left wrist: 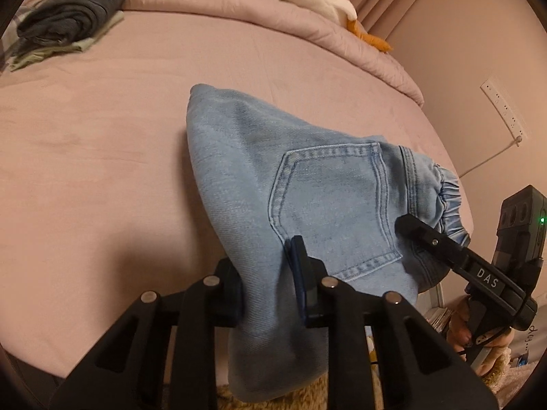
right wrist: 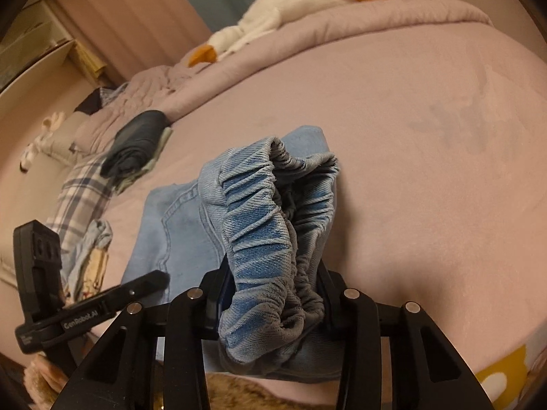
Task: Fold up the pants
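Note:
Light blue denim pants point(left wrist: 273, 177) lie folded near the front edge of the pink bed point(left wrist: 102, 136), back pocket up. My left gripper point(left wrist: 270, 283) is shut on the pants' near fold, lifting it. My right gripper point(right wrist: 270, 294) is shut on the bunched elastic waistband point(right wrist: 259, 225). In the left wrist view the right gripper point(left wrist: 407, 225) reaches in from the right onto the waistband. In the right wrist view the left gripper point(right wrist: 160, 278) shows at lower left against the pants point(right wrist: 177, 218).
A stack of folded dark clothes point(left wrist: 71, 13) sits at the far left of the bed, also in the right wrist view point(right wrist: 136, 143) with a plaid cloth point(right wrist: 82, 191) beside it. A white plush goose point(right wrist: 290, 3) lies on the rolled quilt. A wall socket point(left wrist: 506, 109) is on the right.

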### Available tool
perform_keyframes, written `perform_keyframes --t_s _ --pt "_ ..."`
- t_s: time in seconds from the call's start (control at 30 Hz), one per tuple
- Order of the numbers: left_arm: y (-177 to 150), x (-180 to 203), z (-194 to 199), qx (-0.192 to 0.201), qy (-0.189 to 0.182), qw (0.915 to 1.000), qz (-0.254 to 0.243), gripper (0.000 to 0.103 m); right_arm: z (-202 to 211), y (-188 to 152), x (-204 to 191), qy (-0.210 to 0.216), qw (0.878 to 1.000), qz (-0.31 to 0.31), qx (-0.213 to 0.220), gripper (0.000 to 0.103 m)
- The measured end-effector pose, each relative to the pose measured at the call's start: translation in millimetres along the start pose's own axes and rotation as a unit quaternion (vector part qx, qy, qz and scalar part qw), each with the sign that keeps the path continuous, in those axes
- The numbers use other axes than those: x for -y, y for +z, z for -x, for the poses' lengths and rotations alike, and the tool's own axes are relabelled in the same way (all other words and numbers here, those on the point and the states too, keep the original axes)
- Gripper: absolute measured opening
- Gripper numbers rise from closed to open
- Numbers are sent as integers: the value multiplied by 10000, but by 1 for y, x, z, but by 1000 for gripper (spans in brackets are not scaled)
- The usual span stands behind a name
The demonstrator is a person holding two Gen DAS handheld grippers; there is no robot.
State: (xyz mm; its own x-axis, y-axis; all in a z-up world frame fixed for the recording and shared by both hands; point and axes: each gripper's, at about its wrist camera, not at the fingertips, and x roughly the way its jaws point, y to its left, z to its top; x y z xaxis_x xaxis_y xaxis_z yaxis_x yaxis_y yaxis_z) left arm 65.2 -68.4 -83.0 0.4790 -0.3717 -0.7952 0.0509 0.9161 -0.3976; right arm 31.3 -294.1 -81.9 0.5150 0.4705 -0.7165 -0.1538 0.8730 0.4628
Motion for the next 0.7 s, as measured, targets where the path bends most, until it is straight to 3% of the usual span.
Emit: perform_keyframes --t_s 0.27,0.7 --pt "-1 -3 36 369 252 9990 -100 22 9 2 -32 -12 9990 397 200 42" --pt "-4 -20 69 665 313 9973 -73 21 10 4 -56 -43 9972 682 295 42"
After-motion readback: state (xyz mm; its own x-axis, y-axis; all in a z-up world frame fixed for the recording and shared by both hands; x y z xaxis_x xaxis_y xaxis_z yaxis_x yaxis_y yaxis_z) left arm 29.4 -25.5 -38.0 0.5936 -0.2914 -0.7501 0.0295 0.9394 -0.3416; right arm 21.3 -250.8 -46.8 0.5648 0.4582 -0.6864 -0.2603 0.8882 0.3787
